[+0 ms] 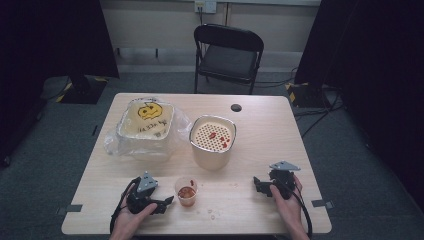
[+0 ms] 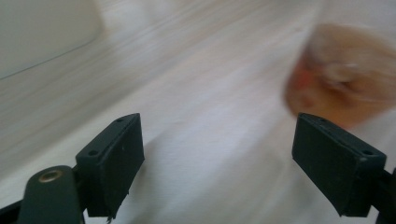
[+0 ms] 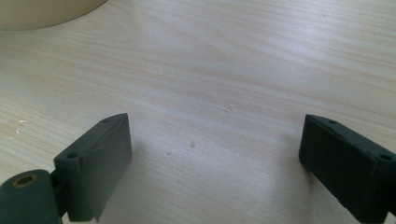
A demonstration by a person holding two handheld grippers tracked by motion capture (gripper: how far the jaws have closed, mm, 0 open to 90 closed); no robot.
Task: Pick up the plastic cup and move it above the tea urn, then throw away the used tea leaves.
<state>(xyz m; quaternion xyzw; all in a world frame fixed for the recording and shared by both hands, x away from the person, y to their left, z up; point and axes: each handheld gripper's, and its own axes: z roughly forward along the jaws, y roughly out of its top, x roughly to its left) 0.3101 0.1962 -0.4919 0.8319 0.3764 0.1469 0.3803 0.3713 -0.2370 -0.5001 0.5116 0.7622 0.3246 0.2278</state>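
A small clear plastic cup (image 1: pixel 186 192) with orange-red bits inside stands near the table's front edge. My left gripper (image 1: pixel 169 201) rests on the table just left of the cup, pointing right toward it, jaws open and empty. In the left gripper view the cup (image 2: pixel 343 81) is a blur at the upper right, beyond the right jaw. A cream container (image 1: pixel 212 141) with a perforated insert and red pieces stands behind the cup. My right gripper (image 1: pixel 256 183) lies at the front right, open over bare wood (image 3: pixel 210 93).
A foil tray with a cream lid and pumpkin face (image 1: pixel 146 121) sits in clear plastic wrap at the back left. Small spills (image 1: pixel 214 214) dot the table front of the cup. A black folding chair (image 1: pixel 227 55) stands beyond the table. A cable hole (image 1: pixel 236 107) marks the far edge.
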